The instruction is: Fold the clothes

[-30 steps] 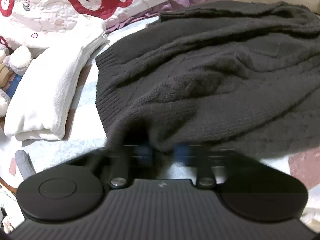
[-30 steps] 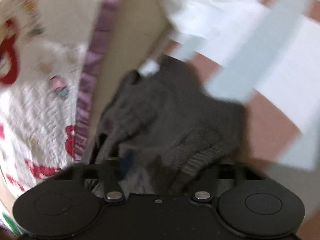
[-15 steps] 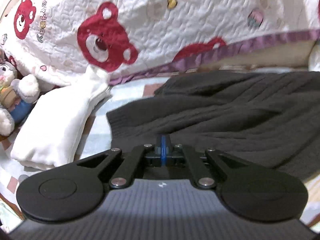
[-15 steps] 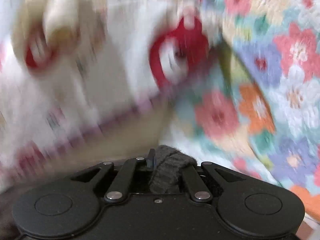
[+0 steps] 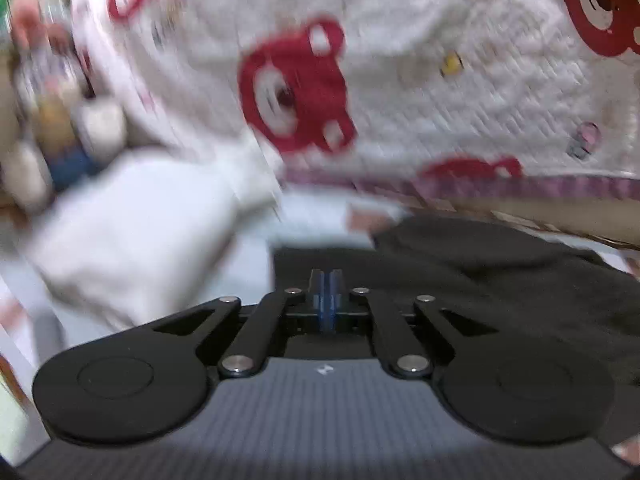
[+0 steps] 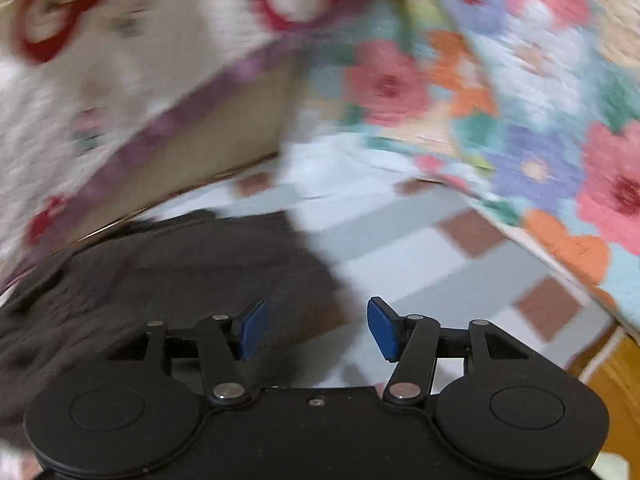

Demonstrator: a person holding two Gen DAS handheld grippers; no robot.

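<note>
The dark knit sweater [image 5: 500,280] lies flat on the checked sheet, low and right in the left wrist view. My left gripper [image 5: 327,292] hangs above its near left corner, blue pads pressed together with nothing between them. In the right wrist view the same sweater [image 6: 160,272] fills the lower left. My right gripper [image 6: 316,328] hovers over its right edge. Its jaws are opening, and the blue pads [image 6: 382,326] stand wide apart with no cloth between them. Both views are blurred by motion.
A folded white garment [image 5: 140,232] lies left of the sweater, with plush toys [image 5: 60,132] behind it. A white quilt with red bears [image 5: 400,80] rises at the back. A floral quilt [image 6: 520,100] borders the checked sheet [image 6: 400,248] on the right.
The right gripper has let go of the sweater fold it pinched and its jaws have spread. Both grippers have risen off the sweater, and both views have rolled and swung toward the quilts.
</note>
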